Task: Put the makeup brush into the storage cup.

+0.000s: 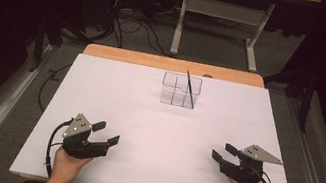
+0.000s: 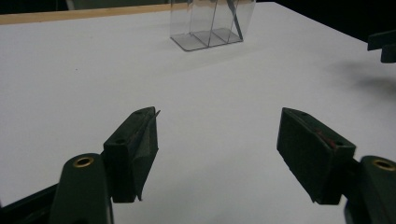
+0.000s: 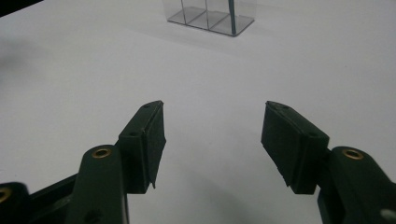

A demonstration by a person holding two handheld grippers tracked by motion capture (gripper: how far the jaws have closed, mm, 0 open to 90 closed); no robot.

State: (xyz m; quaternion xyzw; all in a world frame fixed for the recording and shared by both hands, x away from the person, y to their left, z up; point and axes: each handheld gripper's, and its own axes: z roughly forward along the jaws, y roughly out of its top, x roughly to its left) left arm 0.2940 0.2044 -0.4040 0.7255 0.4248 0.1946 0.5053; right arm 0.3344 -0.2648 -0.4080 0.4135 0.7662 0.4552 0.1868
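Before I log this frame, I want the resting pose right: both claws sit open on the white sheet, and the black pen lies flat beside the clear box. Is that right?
Not quite. The pen does not lie flat beside the clear box; it stands tilted inside it, as the high view shows. The rest holds: the left claw and right claw are both open over the white sheet.

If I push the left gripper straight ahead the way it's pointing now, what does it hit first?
Probably the clear divided container: the left gripper, jaws open, points roughly at it over bare white table. Depth is unclear.
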